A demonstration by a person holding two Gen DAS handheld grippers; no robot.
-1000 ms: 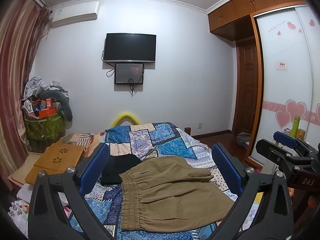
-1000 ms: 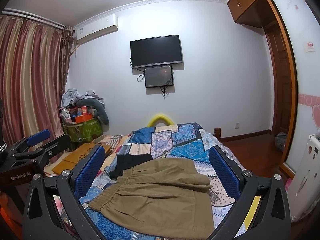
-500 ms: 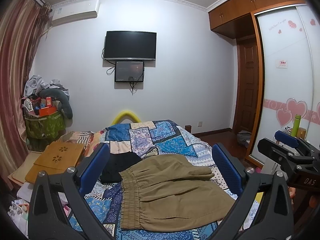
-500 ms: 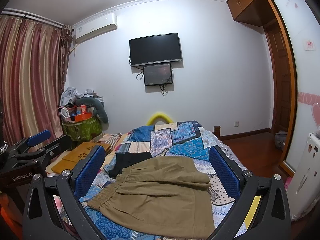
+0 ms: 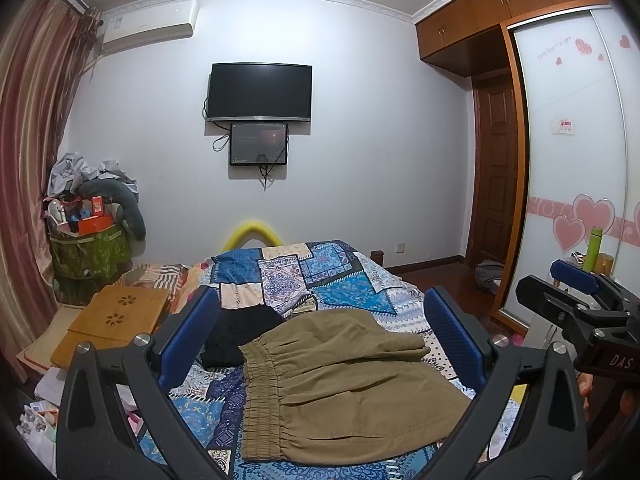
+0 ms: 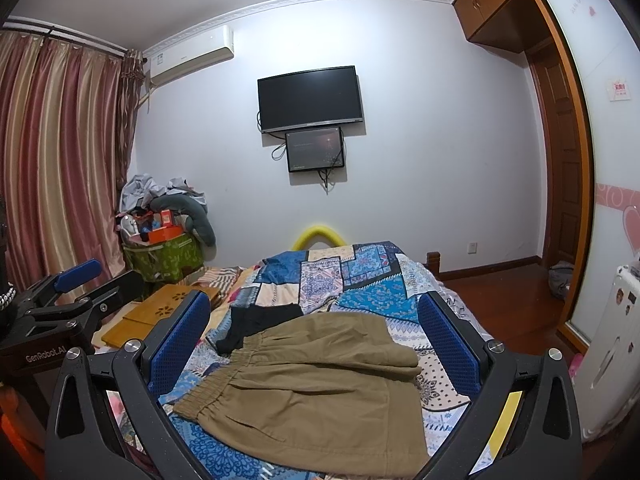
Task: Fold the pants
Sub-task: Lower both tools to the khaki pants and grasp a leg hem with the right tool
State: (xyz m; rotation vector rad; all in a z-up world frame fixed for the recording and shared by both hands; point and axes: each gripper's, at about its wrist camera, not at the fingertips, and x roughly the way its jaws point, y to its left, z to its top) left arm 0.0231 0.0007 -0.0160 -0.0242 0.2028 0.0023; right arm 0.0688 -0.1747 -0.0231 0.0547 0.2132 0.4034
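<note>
Nearest me, the left tool (image 5: 320,340) was spread wide with nothing between its blue pads, held in the air above the bed's near end. The right tool (image 6: 316,344) was the same: released, empty, hovering and touching no cloth. In the left wrist view the right tool showed at the far right edge, well apart from the garment.

Below and just beyond both tools lay the pants (image 5: 344,384), tan, resting on the patchwork bedspread (image 5: 344,280). The elastic waistband (image 5: 260,400) ran along their left side, and a folded edge (image 6: 340,360) crossed the top surface, so I judged that the legs had already been brought over and the pants lay in a compact, roughly square stack. Whether one more fold was meant I could not tell; the shape looked close to finished, with some slack wrinkles left that could be smoothed. With both tools free, I took the fold in hand to be done and only a final halving or tidying to remain.

Just behind the pants a black garment (image 5: 236,332) lay on the bedspread, its near edge tucked under the waistband corner. Farther left sat a wooden lap tray (image 5: 116,320), and on the back wall hung a television (image 5: 260,92).
</note>
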